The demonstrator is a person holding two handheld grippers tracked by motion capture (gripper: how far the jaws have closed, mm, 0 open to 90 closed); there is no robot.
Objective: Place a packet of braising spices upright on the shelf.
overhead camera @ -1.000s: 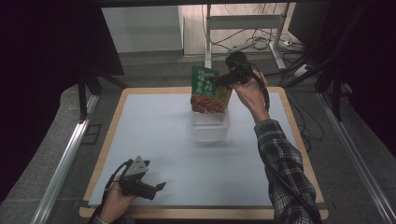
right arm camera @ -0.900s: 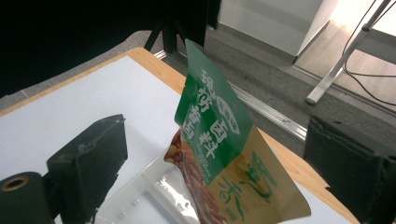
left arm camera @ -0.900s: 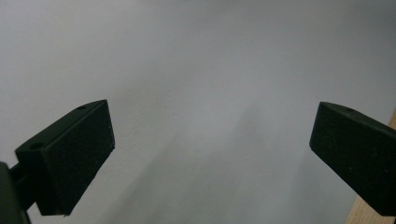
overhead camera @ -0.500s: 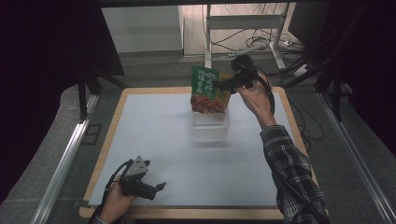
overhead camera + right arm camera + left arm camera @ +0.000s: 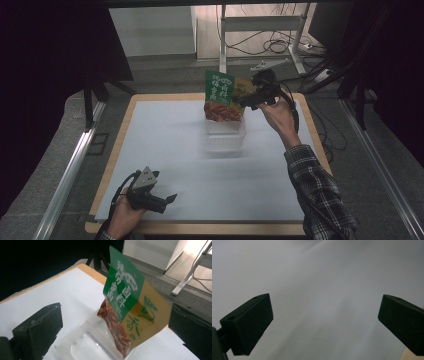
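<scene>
Overhead, both grippers' fingers are released—snack bag [image 5: 220,96] (upright in a clear tray [image 5: 226,138]) on white table [image 5: 165,145], cables [image 5: 280,46] behind.

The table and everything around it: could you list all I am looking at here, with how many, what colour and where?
snack packet: one, green and gold with red-brown food printed on it, standing tilted in the far end of the box
clear plastic box: one, see-through, middle of the far half of the table
table: one, white top with a light wooden rim
metal stand: one, pale grey, on the floor beyond the table
cables: several, dark, on the floor by the stand
left gripper: one, black, jaws open, low at the near left edge, in the person's hand
right gripper: one, black, jaws open, beside the packet, not gripping it
sleeve: one, dark plaid, right forearm
</scene>
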